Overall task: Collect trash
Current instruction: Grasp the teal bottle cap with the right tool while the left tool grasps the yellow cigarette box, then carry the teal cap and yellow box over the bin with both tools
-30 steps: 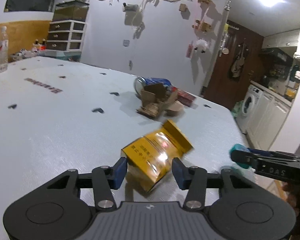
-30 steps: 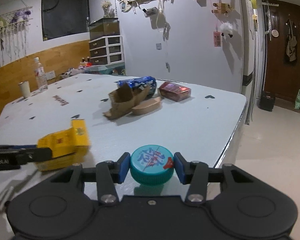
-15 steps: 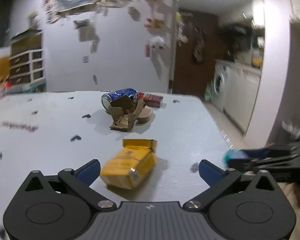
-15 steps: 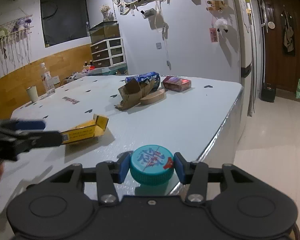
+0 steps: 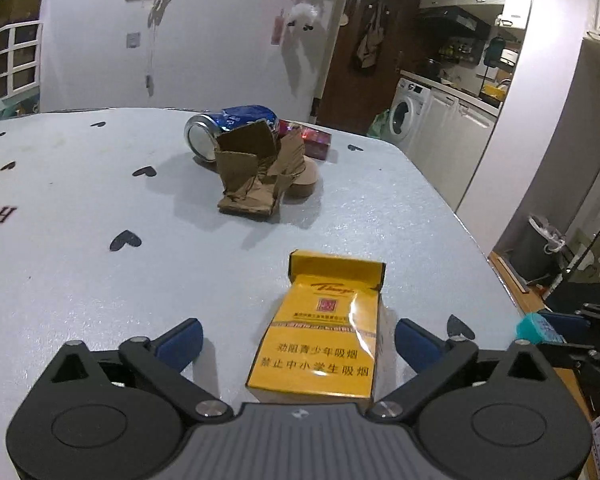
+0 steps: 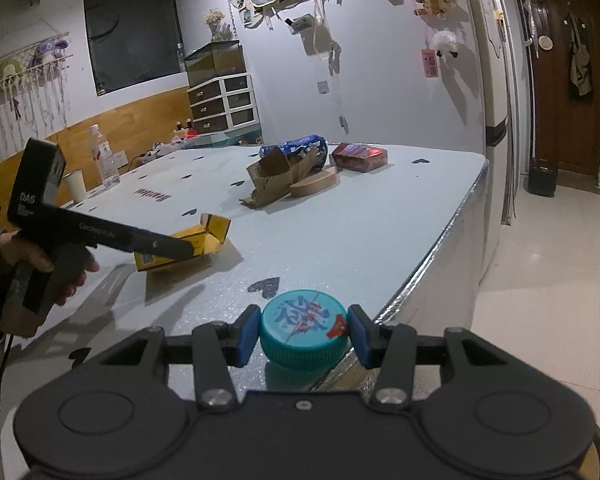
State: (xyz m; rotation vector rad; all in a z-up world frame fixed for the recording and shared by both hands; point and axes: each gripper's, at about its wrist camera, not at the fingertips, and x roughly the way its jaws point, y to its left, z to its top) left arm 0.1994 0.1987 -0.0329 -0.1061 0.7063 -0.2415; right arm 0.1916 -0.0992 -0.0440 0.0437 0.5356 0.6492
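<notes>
Trash lies across the table (image 5: 80,280): nearest, the yellow cigarette pack (image 5: 320,344) rests between the spread-wide left gripper (image 5: 298,340), the right gripper (image 6: 303,336) clamps a teal cap (image 6: 303,330), cardboard scraps (image 5: 256,176) and blue can (image 5: 228,128) wait beyond the pack.

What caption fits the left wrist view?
Open left gripper fingers flank a yellow cigarette pack lying on the table.

Yellow cigarette pack (image 5: 320,332) flat on table, lid flipped open; teal bottle cap (image 6: 303,335) upright; crushed blue can (image 5: 230,128), torn cardboard (image 5: 256,184), red box (image 5: 314,142) clustered farther back.
</notes>
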